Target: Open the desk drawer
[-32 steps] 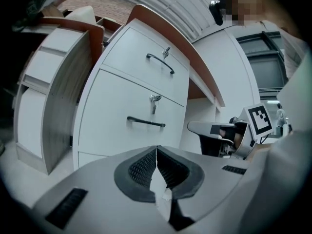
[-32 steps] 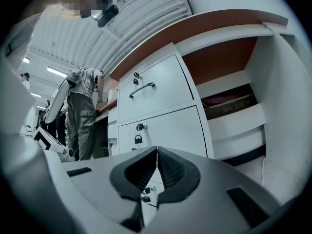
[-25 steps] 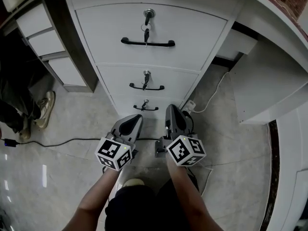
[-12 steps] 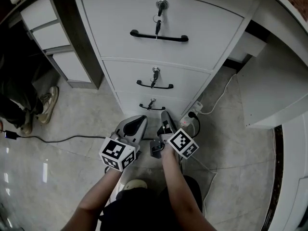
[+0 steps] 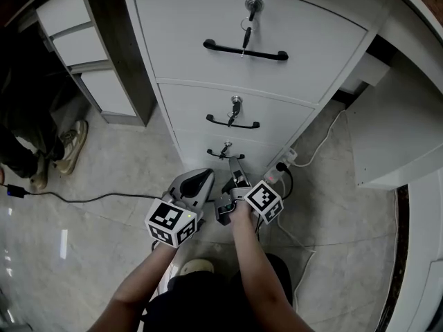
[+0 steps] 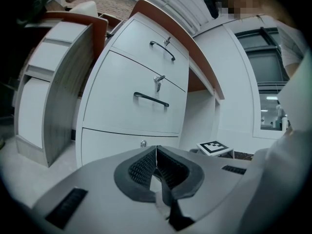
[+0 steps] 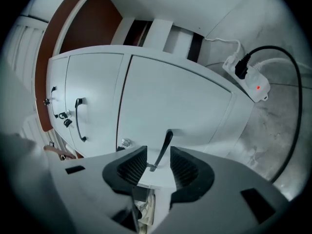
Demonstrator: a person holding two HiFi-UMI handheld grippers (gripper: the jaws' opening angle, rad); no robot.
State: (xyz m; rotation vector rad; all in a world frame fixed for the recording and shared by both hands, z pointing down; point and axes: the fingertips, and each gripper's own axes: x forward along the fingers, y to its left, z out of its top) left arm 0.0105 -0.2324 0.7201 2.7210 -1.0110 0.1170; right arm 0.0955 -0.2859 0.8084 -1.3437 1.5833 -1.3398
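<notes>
R gripper [image 7: 158, 165] jaws just spread, bottom drawer handle [image 7: 164, 145] btwn them; L gripper [image 6: 156, 165] pressed together, empty

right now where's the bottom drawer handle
In the right gripper view, the bottom drawer handle stands between the right gripper's jaws, which have just opened, beside the lock.

Count's easy: three keyed drawers [image 5: 201, 19] [image 5: 197, 106] [image 5: 197, 142], three black handles [image 5: 246, 50] [image 5: 232, 124] [image 5: 225, 155], three locks [image 5: 253, 5] [image 5: 237, 102] [image 5: 227, 146], three plain drawers [image 5: 61, 9] [image 5: 77, 45] [image 5: 111, 92] way left of the fingers [image 7: 187, 167], two grippers [image 5: 201, 178] [image 5: 235, 168], one power strip [image 5: 284, 161].

Soft, dim light; glare on the floor [image 5: 64, 244]; fisheye-bent, dark-cornered edges.
</notes>
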